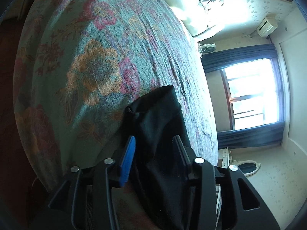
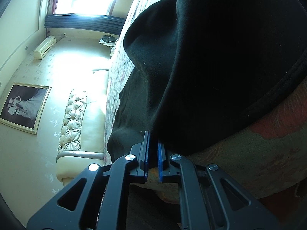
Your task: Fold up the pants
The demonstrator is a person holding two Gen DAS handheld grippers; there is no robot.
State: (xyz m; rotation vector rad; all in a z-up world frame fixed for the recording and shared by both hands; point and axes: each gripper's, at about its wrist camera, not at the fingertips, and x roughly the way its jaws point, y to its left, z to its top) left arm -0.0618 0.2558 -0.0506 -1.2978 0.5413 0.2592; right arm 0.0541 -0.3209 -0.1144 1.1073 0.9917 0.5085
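The black pants (image 1: 157,111) lie in a narrow bundle on the flowered bedspread (image 1: 92,67). My left gripper (image 1: 153,138) is open. The cloth runs between its blue pad (image 1: 127,157) and its dark pad (image 1: 180,151), and neither pad presses on it. In the right wrist view the pants (image 2: 211,57) fill the upper right as a thick dark mass, with a stitched hem along the right edge. My right gripper (image 2: 153,137) is shut on the lower edge of the pants, its pads nearly together on a thin layer of fabric.
The bedspread (image 2: 259,153) runs under the pants to the bed's edge. A cream tufted headboard (image 2: 74,118) stands at the bed's end. A bright window (image 1: 251,94) with dark curtains, a wall air conditioner (image 2: 45,47) and a framed picture (image 2: 23,107) line the walls.
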